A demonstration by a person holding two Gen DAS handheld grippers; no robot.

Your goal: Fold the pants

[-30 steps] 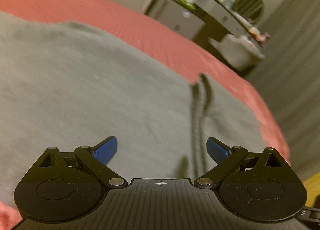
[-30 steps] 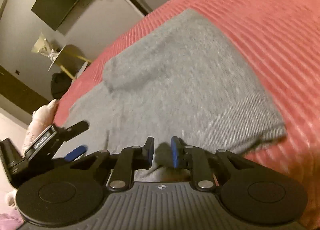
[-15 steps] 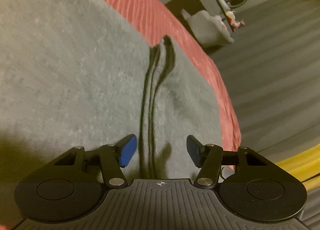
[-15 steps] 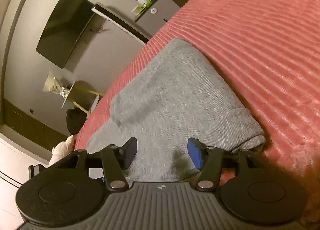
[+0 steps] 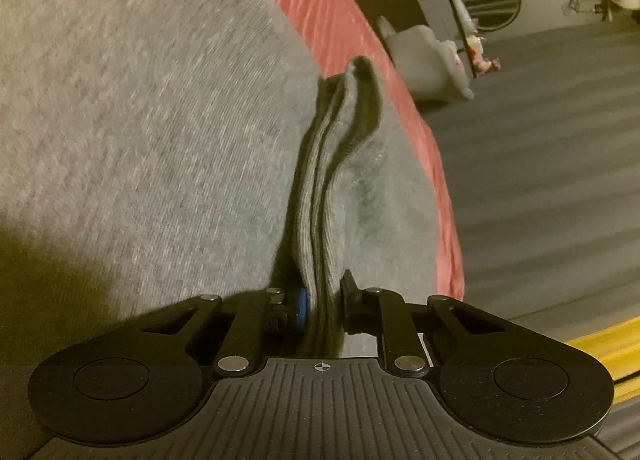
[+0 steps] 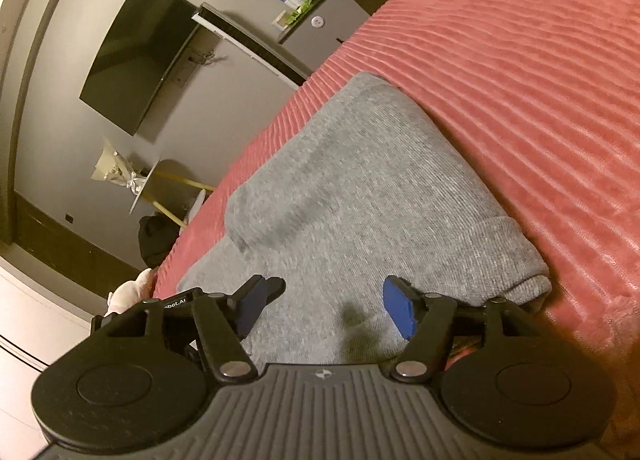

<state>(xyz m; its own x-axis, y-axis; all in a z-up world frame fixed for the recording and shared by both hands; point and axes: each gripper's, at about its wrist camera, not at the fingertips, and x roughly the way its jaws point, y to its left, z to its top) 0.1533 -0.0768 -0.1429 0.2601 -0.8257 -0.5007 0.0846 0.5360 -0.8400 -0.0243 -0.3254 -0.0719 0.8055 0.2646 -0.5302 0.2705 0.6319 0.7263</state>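
Grey knit pants (image 5: 160,120) lie spread on a red ribbed bed cover (image 5: 360,40). A raised ribbed edge of the pants (image 5: 320,180) runs up the middle of the left wrist view. My left gripper (image 5: 325,298) is closing its jaws on the near end of that edge, and the pads press the fold. In the right wrist view the pants (image 6: 360,188) lie folded over on the cover (image 6: 520,80), with a rolled cuff at the right. My right gripper (image 6: 324,308) hovers over them, its jaws opening, with nothing pinched between the blue pads.
The bed's edge drops to a grey floor (image 5: 540,140) on the right of the left wrist view, where a white plush object (image 5: 428,56) sits. A wall television (image 6: 136,56), a grey cabinet (image 6: 320,24) and a small round table (image 6: 160,184) stand beyond the bed.
My left gripper came down onto the ribbed edge and closed from wide open onto it. My right gripper went from nearly shut on the fabric to open, letting it go.
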